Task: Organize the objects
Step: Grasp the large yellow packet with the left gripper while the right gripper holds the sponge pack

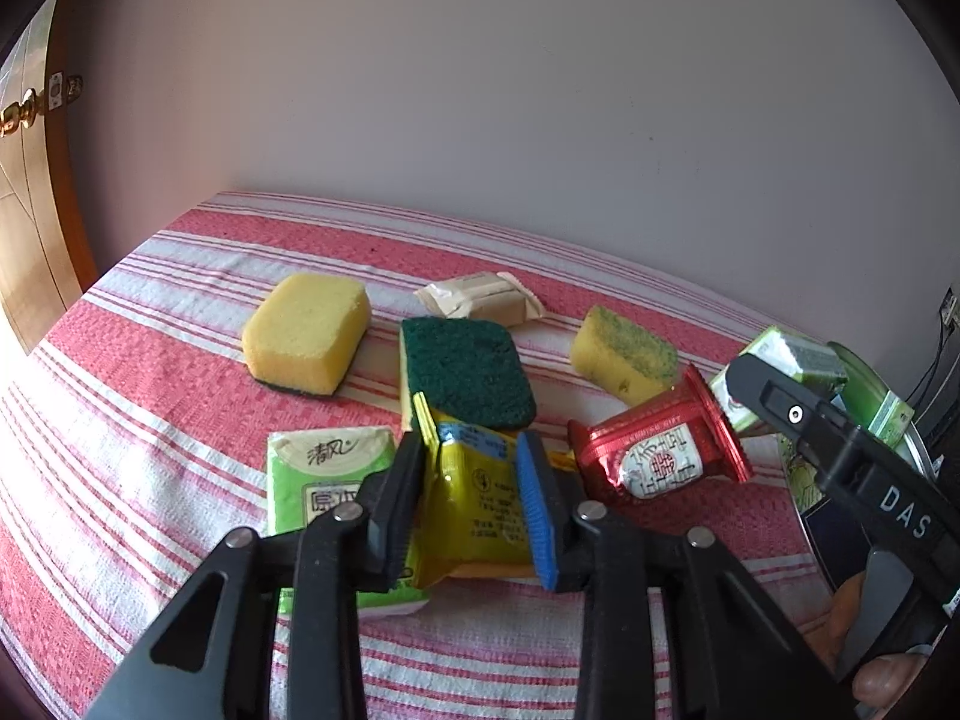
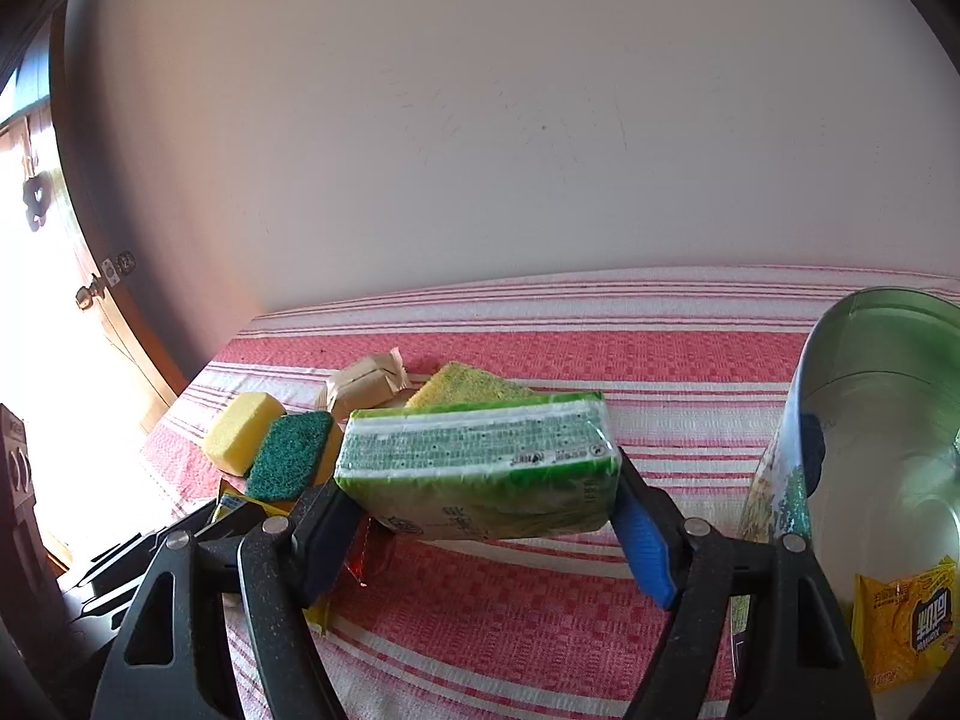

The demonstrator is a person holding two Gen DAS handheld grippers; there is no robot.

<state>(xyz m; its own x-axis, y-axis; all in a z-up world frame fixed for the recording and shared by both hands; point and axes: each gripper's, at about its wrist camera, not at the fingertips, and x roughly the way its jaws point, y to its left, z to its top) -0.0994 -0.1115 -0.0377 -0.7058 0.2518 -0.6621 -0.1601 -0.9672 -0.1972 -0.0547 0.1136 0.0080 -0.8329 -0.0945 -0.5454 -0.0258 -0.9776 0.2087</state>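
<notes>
Both grippers clenched on packets over the red-striped cloth (image 1: 150, 312).

The left gripper (image 1: 474, 498) grasps a yellow snack packet (image 1: 474, 498) on the cloth, just right of a green tissue pack (image 1: 318, 474). The right gripper (image 2: 480, 516) holds a second green tissue pack (image 2: 480, 468) clear of the cloth, left of the metal bucket (image 2: 888, 420), which holds another yellow packet (image 2: 906, 624).

Bright, blown-out daylight from left; fisheye-bent, dark-vignetted edges.

Three sponges (image 1: 306, 333), two green tissue packs (image 1: 327, 480), two yellow snack packets (image 1: 474, 498), one red packet (image 1: 657, 450), one beige packet (image 1: 480, 297), one metal bucket (image 2: 888, 420)
</notes>
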